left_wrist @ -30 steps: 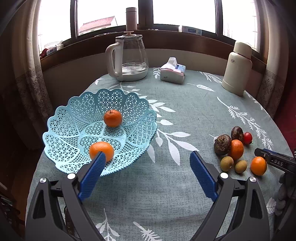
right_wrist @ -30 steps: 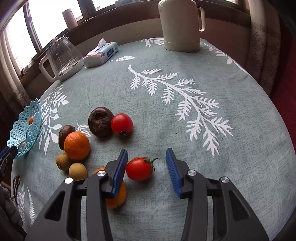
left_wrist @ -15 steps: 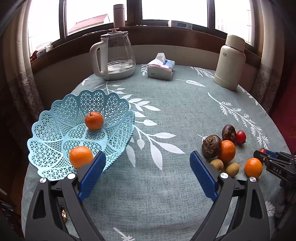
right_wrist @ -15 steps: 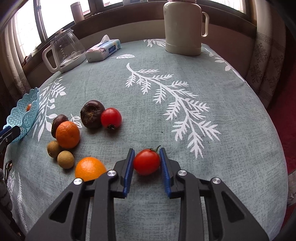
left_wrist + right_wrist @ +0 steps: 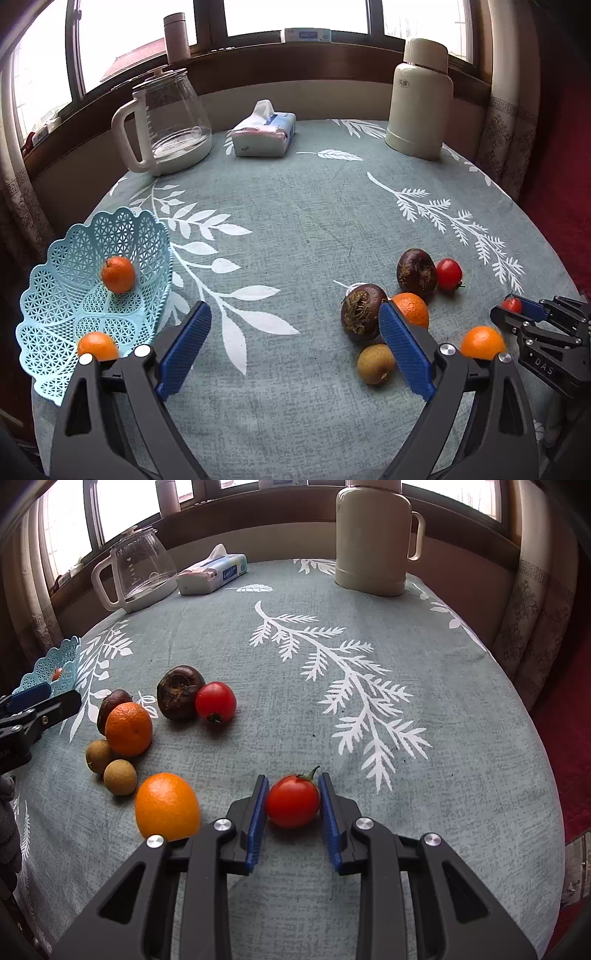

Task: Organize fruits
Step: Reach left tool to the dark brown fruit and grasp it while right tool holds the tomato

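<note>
We have the right claw [image 5: 292, 800] pinching the tomato [image 5: 293, 801] between its pads; squeeze lightly, lift straight, left claw [image 5: 295, 343] spread, idle.

Red tomato [image 5: 293, 800] between blue ribbed pads [image 5: 255, 823] on black right gripper [image 5: 292, 821]. Orange mandarin [image 5: 167, 806] left of it. Grey-green tablecloth [image 5: 424, 657], white leaf print. Ahead-left: pale blue lattice basket [image 5: 66, 314], two orange mandarins [image 5: 118, 274].

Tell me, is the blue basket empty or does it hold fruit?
Not empty. The left wrist view shows two oranges lying inside the basket; the other fruits are out on the table.
</note>
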A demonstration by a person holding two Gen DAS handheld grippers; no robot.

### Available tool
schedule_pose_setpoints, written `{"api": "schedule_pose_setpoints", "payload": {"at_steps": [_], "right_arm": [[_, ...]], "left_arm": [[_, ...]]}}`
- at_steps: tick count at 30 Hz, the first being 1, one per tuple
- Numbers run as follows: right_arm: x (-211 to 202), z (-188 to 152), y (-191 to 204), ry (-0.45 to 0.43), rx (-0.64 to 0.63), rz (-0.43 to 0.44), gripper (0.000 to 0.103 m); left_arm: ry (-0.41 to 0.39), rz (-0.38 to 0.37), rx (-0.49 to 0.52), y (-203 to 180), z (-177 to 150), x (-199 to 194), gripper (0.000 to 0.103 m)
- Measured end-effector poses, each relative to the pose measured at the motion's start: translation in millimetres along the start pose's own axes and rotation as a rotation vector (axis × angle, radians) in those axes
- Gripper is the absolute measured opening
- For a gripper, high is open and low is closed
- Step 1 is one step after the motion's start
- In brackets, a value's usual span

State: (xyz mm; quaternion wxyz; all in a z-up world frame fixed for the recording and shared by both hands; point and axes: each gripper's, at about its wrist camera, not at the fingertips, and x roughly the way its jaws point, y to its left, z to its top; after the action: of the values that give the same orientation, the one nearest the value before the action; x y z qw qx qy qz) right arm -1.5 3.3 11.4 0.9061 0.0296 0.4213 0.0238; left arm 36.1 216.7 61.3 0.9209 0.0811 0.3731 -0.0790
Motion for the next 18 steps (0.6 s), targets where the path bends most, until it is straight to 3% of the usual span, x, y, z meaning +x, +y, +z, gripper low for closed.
{"api": "schedule_pose_setpoints", "payload": {"at_steps": [4,18], "right_arm": [[0,0,-4,0.001,0.011,0.022,0.028],[0,-2,-6,-0.006,0.02,0.044,0.028]], "left_arm": [[0.041,-0.027,0.003,-4,-1,18,0.093],[0.052,-0.107,-0.061,-4,9,38,0.093]]}}
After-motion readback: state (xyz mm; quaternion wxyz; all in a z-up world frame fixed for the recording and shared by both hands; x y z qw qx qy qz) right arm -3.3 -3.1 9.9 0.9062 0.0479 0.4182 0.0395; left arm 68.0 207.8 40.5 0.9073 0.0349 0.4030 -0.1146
